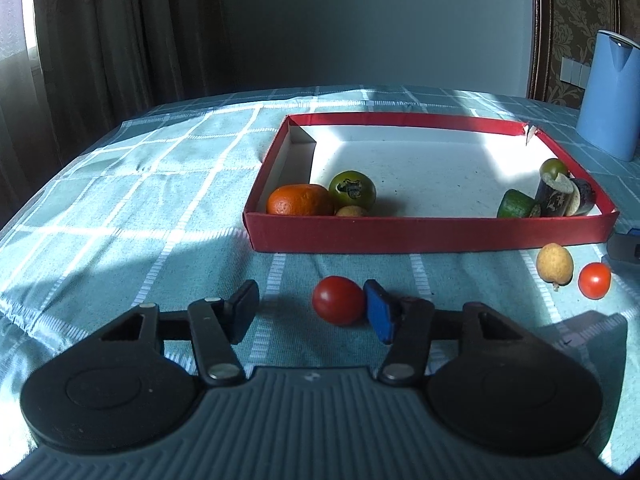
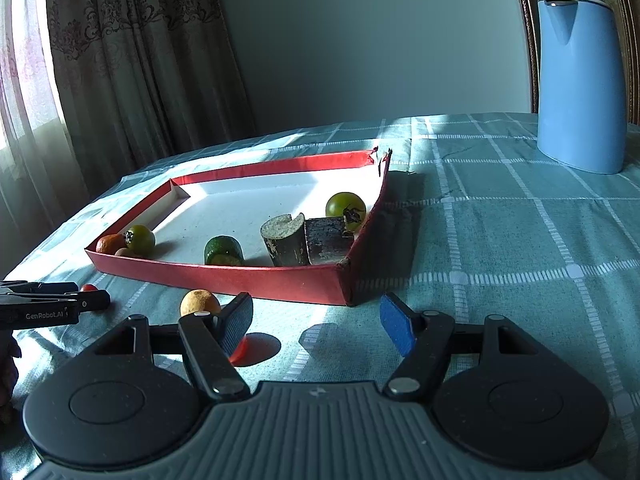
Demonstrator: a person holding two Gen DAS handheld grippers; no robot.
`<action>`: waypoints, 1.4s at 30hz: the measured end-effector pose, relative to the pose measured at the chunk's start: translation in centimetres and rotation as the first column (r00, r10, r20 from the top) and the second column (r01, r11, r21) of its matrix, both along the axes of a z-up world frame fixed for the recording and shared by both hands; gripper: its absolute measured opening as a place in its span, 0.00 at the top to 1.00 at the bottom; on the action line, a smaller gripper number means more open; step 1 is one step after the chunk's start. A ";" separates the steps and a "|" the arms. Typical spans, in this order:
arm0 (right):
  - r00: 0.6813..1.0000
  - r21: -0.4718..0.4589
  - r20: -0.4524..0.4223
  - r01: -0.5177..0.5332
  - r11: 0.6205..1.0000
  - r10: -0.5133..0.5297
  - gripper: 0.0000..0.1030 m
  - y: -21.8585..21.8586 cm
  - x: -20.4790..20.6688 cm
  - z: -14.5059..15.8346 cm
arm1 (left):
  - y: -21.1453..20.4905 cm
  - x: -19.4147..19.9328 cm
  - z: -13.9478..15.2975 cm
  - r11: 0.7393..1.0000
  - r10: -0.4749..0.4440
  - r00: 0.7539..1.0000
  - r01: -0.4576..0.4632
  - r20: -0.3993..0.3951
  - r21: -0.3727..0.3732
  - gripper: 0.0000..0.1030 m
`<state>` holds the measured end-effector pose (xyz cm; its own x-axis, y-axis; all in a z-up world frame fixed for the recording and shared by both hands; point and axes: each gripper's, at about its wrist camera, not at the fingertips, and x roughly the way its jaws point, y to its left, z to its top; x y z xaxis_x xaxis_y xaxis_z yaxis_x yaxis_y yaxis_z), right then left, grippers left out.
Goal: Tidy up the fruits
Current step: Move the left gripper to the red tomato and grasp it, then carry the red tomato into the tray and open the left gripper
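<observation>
The left gripper [image 1: 312,310] is wide open on the table, and a red tomato [image 1: 338,300] sits between its fingers, touching the blue one. The right gripper [image 2: 318,326] is wide open too, holding nothing. The red box [image 1: 432,234] holds an orange [image 1: 299,199] in its near left corner.

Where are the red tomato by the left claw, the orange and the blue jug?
red tomato [image 1: 338,300], left wrist view, middle of its skin.
orange [image 1: 299,200], left wrist view, front face, inside the red box.
blue jug [image 2: 580,84], right wrist view, middle of its body.
</observation>
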<state>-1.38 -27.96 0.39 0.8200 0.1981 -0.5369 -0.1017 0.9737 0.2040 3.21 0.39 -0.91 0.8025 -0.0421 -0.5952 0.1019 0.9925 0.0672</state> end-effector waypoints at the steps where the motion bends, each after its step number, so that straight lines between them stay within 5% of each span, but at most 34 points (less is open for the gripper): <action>1: 1.000 0.000 -0.002 0.001 1.000 -0.001 0.32 0.0 0.0 0.0 | -0.3 -0.1 0.0 1.000 -0.002 1.000 0.002 0.001 0.003 0.55; 8: 1.000 -0.008 -0.023 0.005 1.000 -0.005 0.24 0.0 -0.1 0.0 | -1.8 -0.4 0.0 0.999 -0.008 1.000 0.007 0.008 0.035 0.76; 17: 0.998 -0.124 -0.066 -0.013 0.992 0.005 0.21 1.7 -2.5 -0.1 | -2.2 -0.8 0.1 1.000 0.006 1.000 -0.006 0.019 0.019 0.76; 22: 0.997 -0.250 -0.077 0.005 0.968 -0.026 0.02 3.3 -3.2 -0.3 | -2.3 -1.3 0.4 1.000 0.008 0.999 -0.009 0.038 0.013 0.76; 33: 0.993 -0.204 -0.113 0.008 0.979 -0.032 0.00 2.6 -2.7 -0.6 | -3.3 -1.5 2.3 1.000 -0.003 0.996 0.001 0.089 0.015 0.76; 42: 0.993 -0.188 -0.115 0.007 0.982 -0.029 0.00 2.4 -2.6 -0.6 | -5.3 2.1 5.5 1.000 -0.001 0.987 -0.001 0.160 0.014 0.76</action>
